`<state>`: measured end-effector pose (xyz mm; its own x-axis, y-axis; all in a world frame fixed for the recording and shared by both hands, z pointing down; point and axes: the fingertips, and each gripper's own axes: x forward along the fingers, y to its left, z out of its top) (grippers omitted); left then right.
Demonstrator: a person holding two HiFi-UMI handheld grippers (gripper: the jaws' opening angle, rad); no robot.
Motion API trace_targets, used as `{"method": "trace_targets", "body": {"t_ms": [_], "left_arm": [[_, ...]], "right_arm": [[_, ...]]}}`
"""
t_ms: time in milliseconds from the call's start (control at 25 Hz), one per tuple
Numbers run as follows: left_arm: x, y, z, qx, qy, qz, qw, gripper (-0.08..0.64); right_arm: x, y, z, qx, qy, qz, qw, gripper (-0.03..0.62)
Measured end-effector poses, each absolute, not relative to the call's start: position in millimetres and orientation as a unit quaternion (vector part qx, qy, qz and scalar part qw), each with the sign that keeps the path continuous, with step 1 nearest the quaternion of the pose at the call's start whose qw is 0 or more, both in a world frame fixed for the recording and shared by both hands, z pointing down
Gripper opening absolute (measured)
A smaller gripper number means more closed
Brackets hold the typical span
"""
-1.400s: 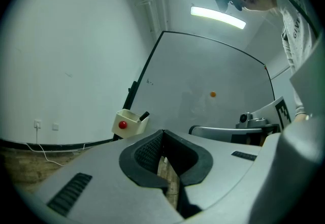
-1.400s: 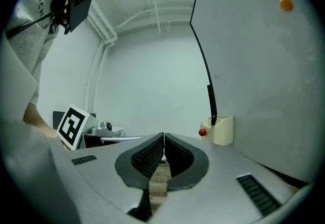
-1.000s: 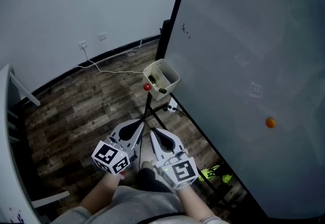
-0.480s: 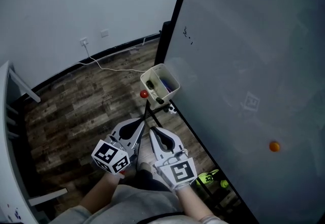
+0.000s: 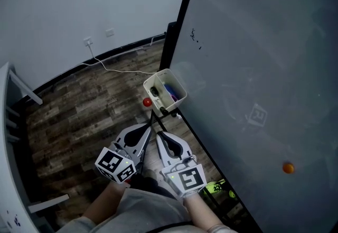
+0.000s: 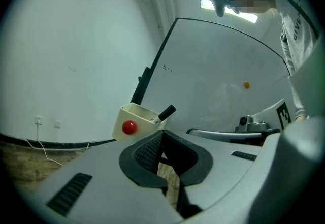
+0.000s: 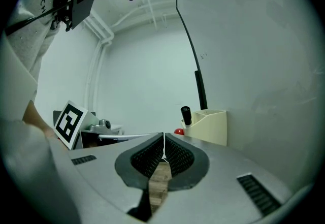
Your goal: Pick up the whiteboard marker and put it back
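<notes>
**Both grippers empty, marker in the holder**

Your left gripper (image 6: 161, 148) has its jaws pressed together at the tips. Nothing sits between the ribbed pads; only a sliver of wood floor (image 5: 79, 115) shows through the gap beneath where they meet. Your right gripper (image 7: 163, 148) is the same: pads closed on each other, carrying nothing.

You hold the two grippers side by side and roughly level, close in front of your body. Both noses aim at the cream holder (image 6: 144, 123) and converge until the tips are just beside each other, short of the holder. Your left hand (image 5: 108, 195) and right hand (image 5: 196, 201) grip the handles from behind, wrists straight, with the square-marked cubes facing up toward you.

The whiteboard marker (image 6: 166, 113) is well apart from either gripper. It stands tilted inside the holder, its black cap poking above the rim. From the head view a blue pen-like thing (image 5: 170, 91) lies beside it in the same holder. A red knob (image 5: 147, 102) sits against the holder's outer wall, on the side facing your left gripper.

The holder hangs on the lower edge of the whiteboard (image 5: 253, 57), near the board's dark frame. An orange magnet (image 5: 288, 167) sticks to the board face well away from the holder. The floor lies below the holder.
</notes>
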<state>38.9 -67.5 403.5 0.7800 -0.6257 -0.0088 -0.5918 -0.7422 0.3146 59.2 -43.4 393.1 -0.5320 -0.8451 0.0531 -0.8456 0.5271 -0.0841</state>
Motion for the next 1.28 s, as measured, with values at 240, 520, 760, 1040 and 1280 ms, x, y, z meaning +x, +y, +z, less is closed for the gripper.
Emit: {"method": "trace_targets", "body": {"t_ms": [240, 520, 760, 1040, 1280], "left_arm": [[38.3, -73.3, 408.8, 0.929, -0.331, -0.054, 0.155, 0.015], [33.3, -96.0, 409.5, 0.933, -0.325, -0.047, 0.148, 0.015], [36.5, -111.1, 416.6, 0.939, -0.31, -0.035, 0.147, 0.015], [40.3, -122.4, 417.9, 0.943, -0.295, -0.031, 0.149, 0.015], [42.7, -130.9, 418.6, 0.949, -0.281, -0.022, 0.144, 0.015]], "right_arm": [[51.3, -49.3, 400.2, 0.472, -0.88, 0.055, 0.008, 0.02], [70.5, -72.1, 393.8, 0.511, -0.858, 0.056, 0.004, 0.021], [79.1, -89.6, 388.8, 0.526, -0.849, 0.048, 0.0, 0.036], [83.7, -98.0, 383.5, 0.537, -0.843, 0.037, -0.003, 0.097], [82.4, -107.3, 376.5, 0.544, -0.839, 0.022, -0.002, 0.115]]}}
